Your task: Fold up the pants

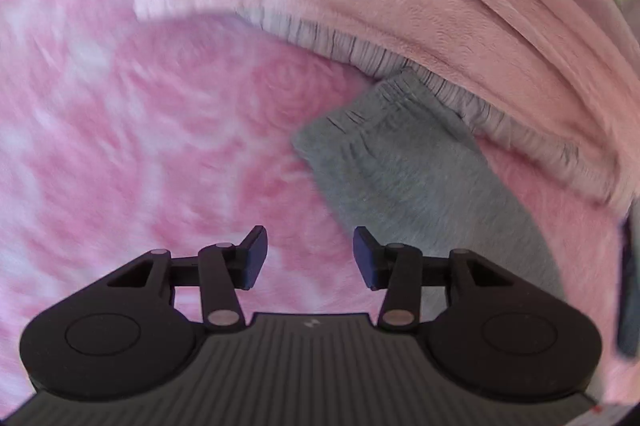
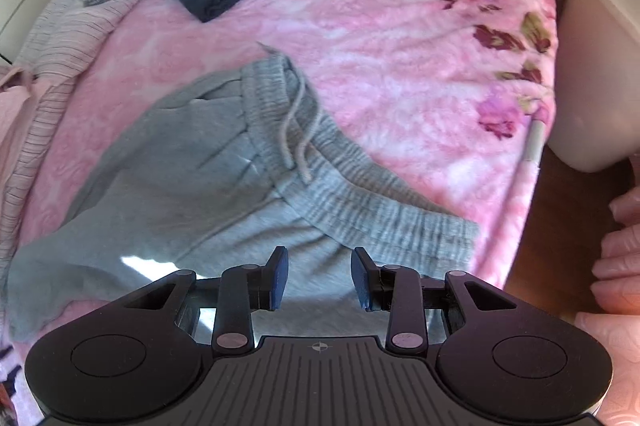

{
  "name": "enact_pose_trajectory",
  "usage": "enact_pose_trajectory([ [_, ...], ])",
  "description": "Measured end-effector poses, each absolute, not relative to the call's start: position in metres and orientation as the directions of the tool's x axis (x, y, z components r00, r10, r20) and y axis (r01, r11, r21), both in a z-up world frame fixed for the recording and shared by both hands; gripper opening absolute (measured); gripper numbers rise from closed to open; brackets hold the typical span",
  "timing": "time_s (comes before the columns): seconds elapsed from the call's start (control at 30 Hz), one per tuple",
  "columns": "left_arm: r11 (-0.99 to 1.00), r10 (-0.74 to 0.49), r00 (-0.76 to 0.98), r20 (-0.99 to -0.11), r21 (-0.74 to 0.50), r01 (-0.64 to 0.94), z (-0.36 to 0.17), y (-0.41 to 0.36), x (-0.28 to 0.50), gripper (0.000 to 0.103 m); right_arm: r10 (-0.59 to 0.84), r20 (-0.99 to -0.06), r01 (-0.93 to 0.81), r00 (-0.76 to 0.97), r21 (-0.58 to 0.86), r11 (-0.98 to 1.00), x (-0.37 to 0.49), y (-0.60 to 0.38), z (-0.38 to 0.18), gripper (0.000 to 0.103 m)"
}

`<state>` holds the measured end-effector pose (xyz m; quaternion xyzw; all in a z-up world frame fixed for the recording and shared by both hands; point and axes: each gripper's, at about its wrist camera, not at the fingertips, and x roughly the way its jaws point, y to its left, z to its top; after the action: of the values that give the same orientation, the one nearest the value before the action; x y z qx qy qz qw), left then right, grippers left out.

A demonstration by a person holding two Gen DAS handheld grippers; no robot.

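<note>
Two grippers hang with jaws spread, pinching nothing. The left gripper (image 1: 310,256) hovers over the pink blanket (image 1: 140,113), a grey pants (image 1: 400,165) cuff just ahead to its right. The right gripper (image 2: 319,276) hovers above the pants' waistband (image 2: 340,193), drawstring (image 2: 298,129) ahead.

Bright daylight, motion-blurred left view

No readable words or numbers anywhere. Only small marks: a pale zigzag logo on the left gripper (image 1: 308,255) body, a crosshair sign on the right gripper (image 2: 319,279) body.
</note>
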<state>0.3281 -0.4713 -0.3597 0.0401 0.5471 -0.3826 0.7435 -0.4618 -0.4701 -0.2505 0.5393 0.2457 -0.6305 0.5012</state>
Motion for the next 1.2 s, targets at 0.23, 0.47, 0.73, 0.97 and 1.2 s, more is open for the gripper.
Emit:
enact_pose_trajectory([
  [0.23, 0.739, -0.535, 0.217, -0.816, -0.329, 0.588, -0.393, -0.517, 0.328, 0.011, -0.365, -0.93, 0.903, 0.041, 0.19, -0.384, -0.458, -0.468, -0.249, 0.032],
  [0.47, 0.648, -0.643, 0.374, -0.668, -0.214, 0.731, -0.314, -0.46, 0.33, 0.006, -0.389, -0.92, 0.92, 0.052, 0.195, -0.339, -0.447, -0.479, -0.242, 0.032],
  [0.73, 0.688, -0.376, 0.488, -0.788, 0.115, 0.716, -0.396, -0.407, 0.328, 0.036, -0.392, -0.908, 0.947, 0.146, 0.242, -0.209, -0.426, -0.507, -0.254, 0.032],
  [0.97, 0.764, -0.388, 0.496, -0.777, 0.03, 0.645, -0.342, -0.371, 0.304, 0.037, -0.482, -0.85, 0.967, 0.215, 0.254, -0.016, -0.444, -0.552, -0.259, 0.032],
  [1.2, 0.794, -0.44, 0.461, -0.771, -0.094, 0.601, -0.29, -0.33, 0.221, 0.037, -0.49, -0.809, 0.924, 0.324, 0.383, -0.021, -0.499, -0.631, -0.301, 0.032],
])
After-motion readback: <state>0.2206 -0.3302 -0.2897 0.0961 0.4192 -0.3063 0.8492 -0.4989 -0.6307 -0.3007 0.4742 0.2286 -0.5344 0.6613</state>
